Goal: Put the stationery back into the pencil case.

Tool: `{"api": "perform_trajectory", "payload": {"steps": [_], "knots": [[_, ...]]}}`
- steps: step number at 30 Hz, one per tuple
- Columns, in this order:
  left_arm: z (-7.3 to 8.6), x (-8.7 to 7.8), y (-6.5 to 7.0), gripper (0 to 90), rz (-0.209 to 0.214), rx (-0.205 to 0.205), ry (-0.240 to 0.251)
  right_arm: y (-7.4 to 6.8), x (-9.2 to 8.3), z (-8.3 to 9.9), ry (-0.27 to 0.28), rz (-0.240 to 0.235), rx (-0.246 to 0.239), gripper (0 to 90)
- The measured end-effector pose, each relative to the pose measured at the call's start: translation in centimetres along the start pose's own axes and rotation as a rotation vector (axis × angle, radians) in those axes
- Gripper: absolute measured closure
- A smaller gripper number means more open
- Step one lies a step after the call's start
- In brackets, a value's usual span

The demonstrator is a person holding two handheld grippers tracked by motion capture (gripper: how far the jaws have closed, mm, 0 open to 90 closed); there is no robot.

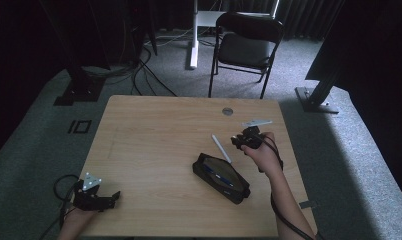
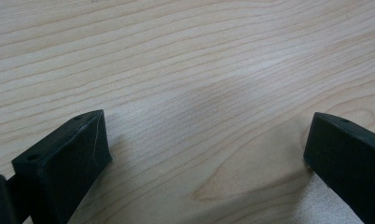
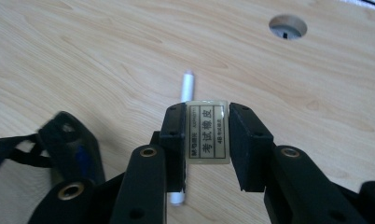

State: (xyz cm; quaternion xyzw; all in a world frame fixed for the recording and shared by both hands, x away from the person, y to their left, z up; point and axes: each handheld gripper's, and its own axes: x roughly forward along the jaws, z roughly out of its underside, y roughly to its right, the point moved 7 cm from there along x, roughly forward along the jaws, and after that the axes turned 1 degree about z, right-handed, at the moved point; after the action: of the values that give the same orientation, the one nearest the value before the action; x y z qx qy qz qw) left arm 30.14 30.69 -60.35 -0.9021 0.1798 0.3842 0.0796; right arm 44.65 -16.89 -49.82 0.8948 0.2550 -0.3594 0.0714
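Note:
In the right gripper view my right gripper [image 3: 206, 128] is shut on a small flat eraser [image 3: 206, 132] with a printed label, held clear of the table. Below it a white pen [image 3: 188, 88] lies on the wood. In the high view the right gripper [image 1: 243, 141] hovers right of the white pen [image 1: 221, 148] and above an open black pencil case [image 1: 220, 178]. A corner of the pencil case [image 3: 71, 144] shows at the left of the right gripper view. My left gripper [image 1: 109, 199] rests open near the table's front left edge; its jaws stand wide apart over bare wood [image 2: 204, 102].
The wooden table [image 1: 154, 135] has a round cable hole [image 1: 227, 111] near its far edge, seen too as the hole [image 3: 287, 26]. A black folding chair [image 1: 244, 47] stands behind the table. Cables trail on the carpet at the far left.

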Motion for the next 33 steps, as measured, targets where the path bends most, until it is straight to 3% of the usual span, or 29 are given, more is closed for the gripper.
{"api": "perform_trajectory", "payload": {"steps": [7,17,33], "knots": [[0.0,0.0,0.0,0.3,0.001,0.001,-0.001,-1.0,-1.4,-0.6,0.025,-0.028,-0.039,68.3],[0.0,0.0,0.0,0.3,0.0,0.002,-0.001,-3.8,-4.0,-1.4,0.075,-0.104,-0.117,68.2],[0.0,0.0,0.0,0.3,0.0,0.001,0.001,-6.9,-5.7,-0.9,0.063,-0.209,-0.229,68.2]]}}
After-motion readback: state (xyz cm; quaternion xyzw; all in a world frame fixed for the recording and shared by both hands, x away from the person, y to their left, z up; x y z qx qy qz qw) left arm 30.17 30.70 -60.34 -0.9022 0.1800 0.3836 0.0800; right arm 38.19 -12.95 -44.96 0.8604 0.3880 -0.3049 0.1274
